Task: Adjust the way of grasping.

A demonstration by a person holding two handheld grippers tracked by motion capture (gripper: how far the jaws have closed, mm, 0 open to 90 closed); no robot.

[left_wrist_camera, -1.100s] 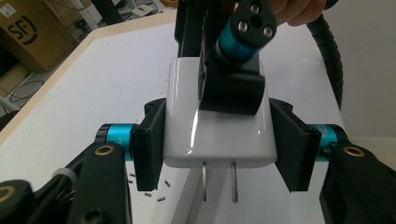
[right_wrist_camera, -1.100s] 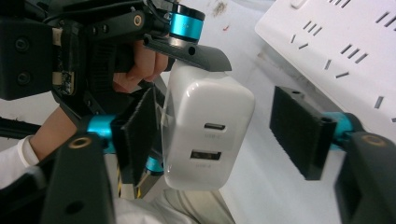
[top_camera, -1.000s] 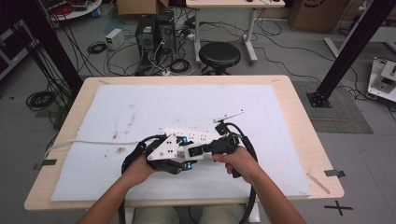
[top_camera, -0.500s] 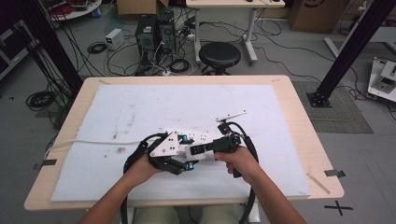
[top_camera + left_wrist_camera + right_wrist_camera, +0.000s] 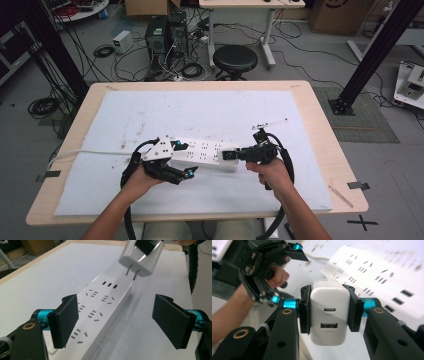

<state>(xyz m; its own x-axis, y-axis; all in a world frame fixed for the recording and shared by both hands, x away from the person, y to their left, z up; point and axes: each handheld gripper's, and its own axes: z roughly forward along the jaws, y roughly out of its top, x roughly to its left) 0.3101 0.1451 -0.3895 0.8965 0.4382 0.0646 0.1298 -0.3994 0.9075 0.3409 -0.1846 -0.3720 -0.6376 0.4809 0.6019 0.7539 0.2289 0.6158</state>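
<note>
Pale foam sheeting [image 5: 210, 115] covers the wooden table [image 5: 320, 125], and on it, toward six o'clock from the centre, lies a long white plastic power strip [image 5: 202, 151] with rows of sockets. At the strip's nine o'clock end the left gripper [image 5: 120, 320] straddles it, jaws spread wide with nothing clamped. At its three o'clock end the right gripper [image 5: 328, 312] pinches a small white two-pin USB charger [image 5: 329, 315], held just above the strip's end sockets.

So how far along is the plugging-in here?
Done: the right gripper is shut on the white USB charger. In hand: the charger hangs, prongs out, above the power strip, not yet inserted. The left gripper straddles the strip, jaws open. Left: seating the prongs.
</note>
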